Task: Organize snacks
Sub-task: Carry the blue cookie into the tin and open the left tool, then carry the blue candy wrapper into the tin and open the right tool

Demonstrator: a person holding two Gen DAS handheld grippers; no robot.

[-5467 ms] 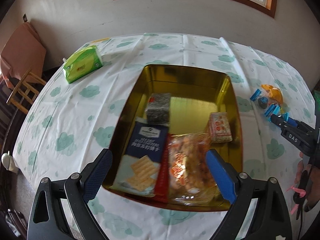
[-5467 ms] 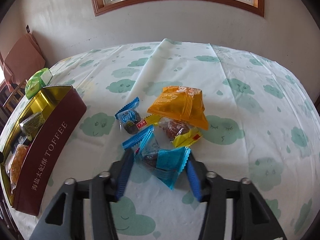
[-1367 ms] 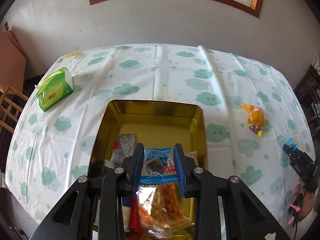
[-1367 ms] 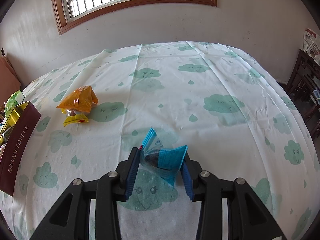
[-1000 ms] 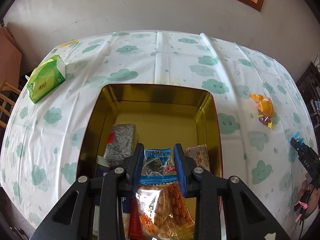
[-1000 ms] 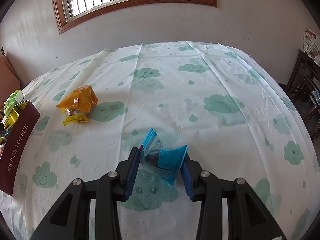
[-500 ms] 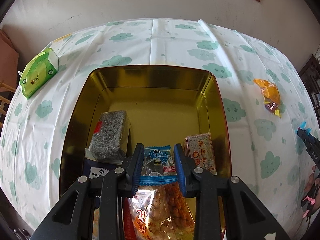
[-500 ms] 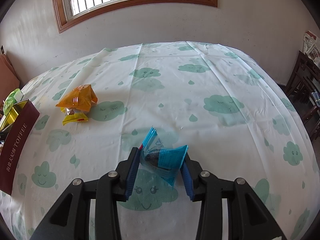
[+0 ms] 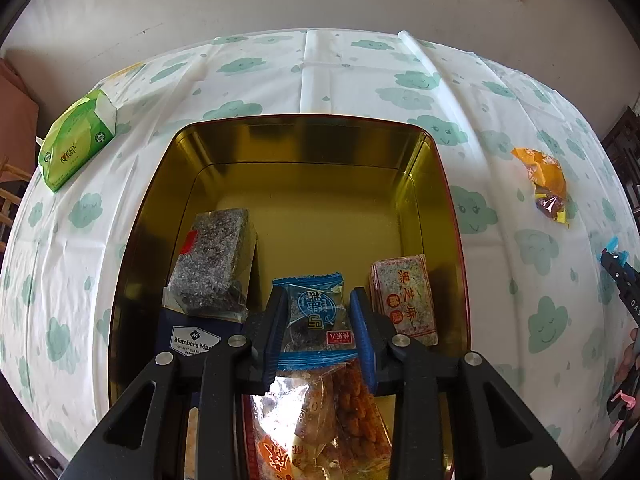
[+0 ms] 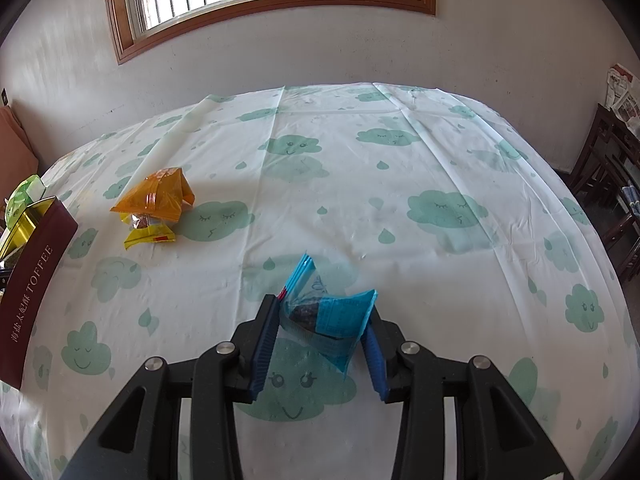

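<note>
**Left tongs lower a snack into the tin**

The left tongs [image 9: 319, 330] have sunk deeper into the gold tin [image 9: 436, 184] since a second ago, and their jaws have just been opening around the blue packet [image 9: 316, 316] between them. The tin's far half lies bare. The right tongs [image 10: 320, 340] grip another blue wrapper [image 10: 336, 320] above open tablecloth [image 10: 400, 184], well apart from the orange packet [image 10: 156, 196].
</note>
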